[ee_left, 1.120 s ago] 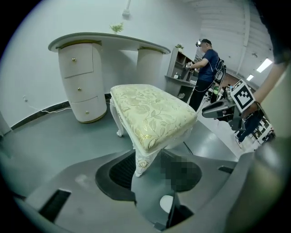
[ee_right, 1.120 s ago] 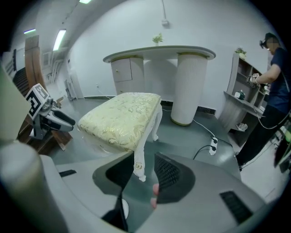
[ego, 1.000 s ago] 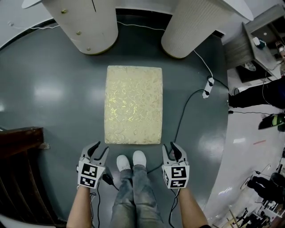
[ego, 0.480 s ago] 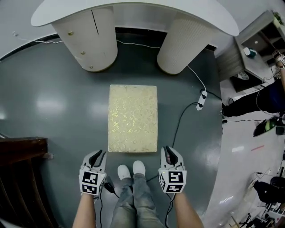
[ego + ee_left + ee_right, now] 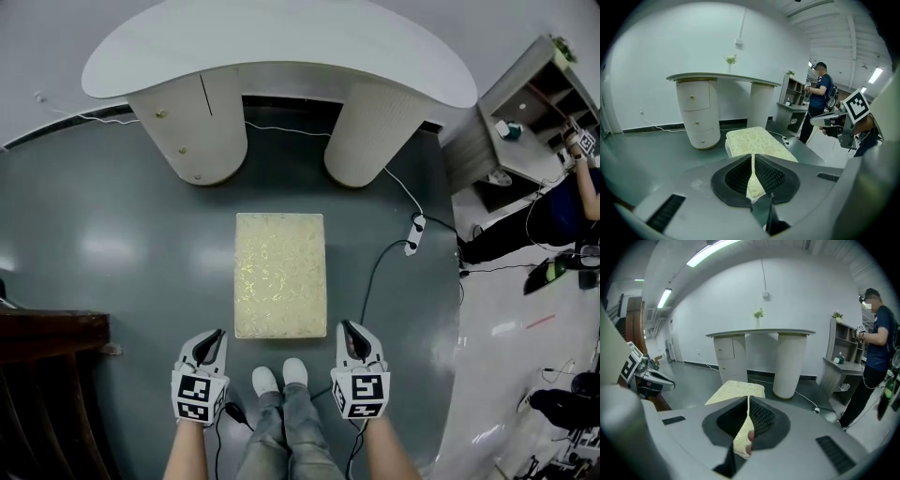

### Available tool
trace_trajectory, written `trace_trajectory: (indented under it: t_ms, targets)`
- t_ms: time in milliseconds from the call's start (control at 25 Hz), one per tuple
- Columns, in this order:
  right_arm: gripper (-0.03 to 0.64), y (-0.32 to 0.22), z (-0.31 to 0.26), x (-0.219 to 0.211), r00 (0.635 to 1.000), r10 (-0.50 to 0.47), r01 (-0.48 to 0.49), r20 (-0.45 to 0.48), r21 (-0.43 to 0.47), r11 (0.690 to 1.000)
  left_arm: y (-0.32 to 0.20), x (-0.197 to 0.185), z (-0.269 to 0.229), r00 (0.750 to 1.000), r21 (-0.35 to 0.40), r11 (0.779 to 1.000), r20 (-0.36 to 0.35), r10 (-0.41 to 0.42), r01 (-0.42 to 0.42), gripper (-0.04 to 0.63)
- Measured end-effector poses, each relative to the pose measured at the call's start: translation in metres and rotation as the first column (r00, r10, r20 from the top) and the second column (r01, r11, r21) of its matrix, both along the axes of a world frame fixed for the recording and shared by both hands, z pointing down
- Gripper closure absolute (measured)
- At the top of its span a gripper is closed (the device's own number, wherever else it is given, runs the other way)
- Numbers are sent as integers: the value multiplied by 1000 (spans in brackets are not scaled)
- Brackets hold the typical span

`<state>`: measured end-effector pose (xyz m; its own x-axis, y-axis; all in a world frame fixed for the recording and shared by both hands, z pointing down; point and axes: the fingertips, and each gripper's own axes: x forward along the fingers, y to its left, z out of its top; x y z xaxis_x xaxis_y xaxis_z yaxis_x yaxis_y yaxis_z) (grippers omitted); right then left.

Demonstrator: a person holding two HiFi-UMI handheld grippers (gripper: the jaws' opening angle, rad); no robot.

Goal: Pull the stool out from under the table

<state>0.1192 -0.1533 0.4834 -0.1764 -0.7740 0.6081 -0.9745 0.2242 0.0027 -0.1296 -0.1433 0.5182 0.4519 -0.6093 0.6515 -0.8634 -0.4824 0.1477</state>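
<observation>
Stool (image 5: 279, 275), rectangular, cream floral-patterned top, left tongs (image 5: 217, 335), right tongs (image 5: 346, 327) just closed, empty.

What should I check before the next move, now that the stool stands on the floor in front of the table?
1. Stool out from under the table: ok. It stands wholly on the open floor, apart from the table.
2. Left claw free: ok. It has just been closing and is shut, with nothing between its jaws.
3. Right claw free: ok. It has likewise just been closing and is shut and empty.
4. Black cable clear of the stool: ok. It lies apart, on the stool's right.
5. Cable clear of the shoes: cannot tell. The right claw hides its near end.
</observation>
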Motion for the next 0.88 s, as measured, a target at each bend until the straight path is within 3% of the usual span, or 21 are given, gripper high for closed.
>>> trace_trajectory:
  t_ms: [280, 880]
  targets:
    - [554, -5, -47, -7, 999, 22, -24, 42, 43, 999, -9, 16, -46, 999, 57, 998, -22, 25, -24, 572]
    - [555, -22, -143, -8, 996, 42, -53, 80, 146, 988, -42, 10, -151, 998, 179, 983, -48, -31, 39, 578]
